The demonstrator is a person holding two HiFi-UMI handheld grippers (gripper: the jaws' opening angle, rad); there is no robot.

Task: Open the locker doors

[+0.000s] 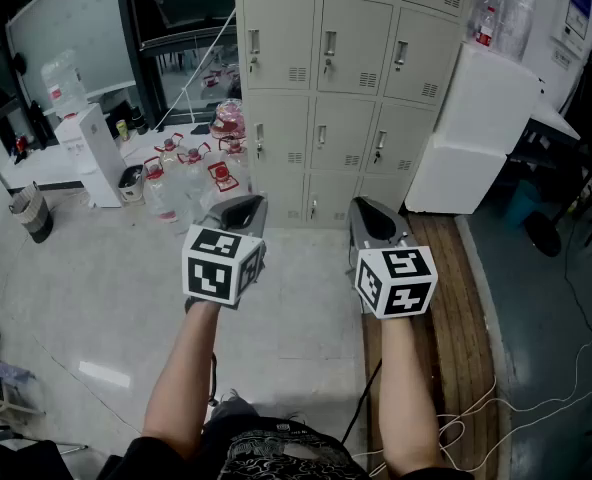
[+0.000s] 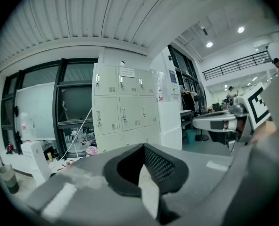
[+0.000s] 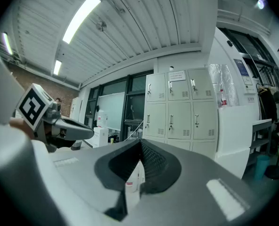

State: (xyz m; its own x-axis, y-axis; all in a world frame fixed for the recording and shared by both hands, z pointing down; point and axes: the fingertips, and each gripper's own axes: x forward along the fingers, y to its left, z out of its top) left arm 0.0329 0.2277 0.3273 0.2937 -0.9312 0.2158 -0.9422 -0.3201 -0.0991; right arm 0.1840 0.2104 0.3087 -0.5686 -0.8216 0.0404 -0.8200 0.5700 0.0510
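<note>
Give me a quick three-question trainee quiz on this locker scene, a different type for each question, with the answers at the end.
1. True or false: every door on the lockers that shows in the head view is shut.
2. Multiple choice: what is between the jaws of the right gripper? A) a door handle B) nothing, the jaws are closed together C) a bottle
3. Fill in the blank: in the head view, the water jugs stand to the ___ of the lockers.

Key: 1 true; 2 B; 3 left.
</note>
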